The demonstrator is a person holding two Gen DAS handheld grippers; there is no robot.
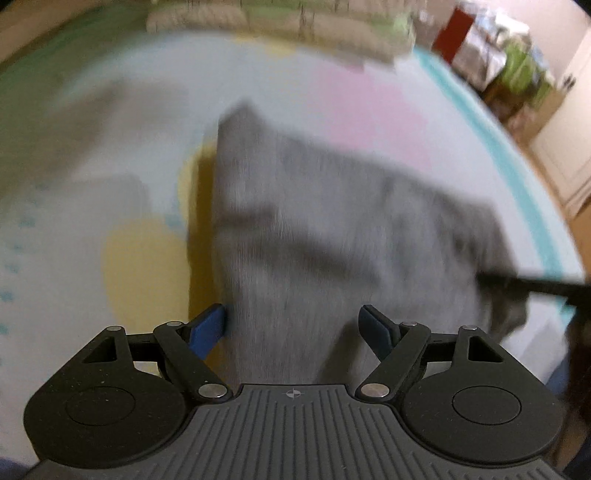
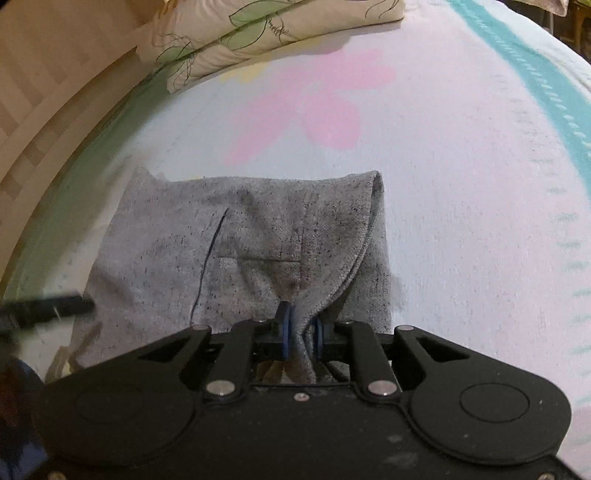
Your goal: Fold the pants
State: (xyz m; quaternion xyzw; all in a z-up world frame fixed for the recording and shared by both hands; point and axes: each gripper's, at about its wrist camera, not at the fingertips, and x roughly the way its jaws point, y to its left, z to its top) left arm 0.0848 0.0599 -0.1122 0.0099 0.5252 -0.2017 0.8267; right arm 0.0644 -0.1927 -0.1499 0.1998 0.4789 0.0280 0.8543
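Nearest the lens, the right gripper (image 2: 300, 326) is seen clenched on a bunched edge of the grey pants (image 2: 236, 251), the cloth pinched between its blue pads (image 2: 284, 332) and drawn up into a ridge. The left gripper (image 1: 295, 325) is held spread over the same garment, its jaws apart with fabric lying beneath and between them — no grip has been taken there, though the blur of that view leaves contact unclear. The pants are laid partly folded on the pale flowered bedsheet (image 2: 461, 184), toward the near edge of the bed, with one layer already doubled over at the far right corner of the bundle. A further fold appears to be in hand. The next move is judged to call for the left jaws being closed on the near edge, so both corners can be carried across together. Beyond, pillows (image 2: 258, 33) are stacked at the bed's far edge.
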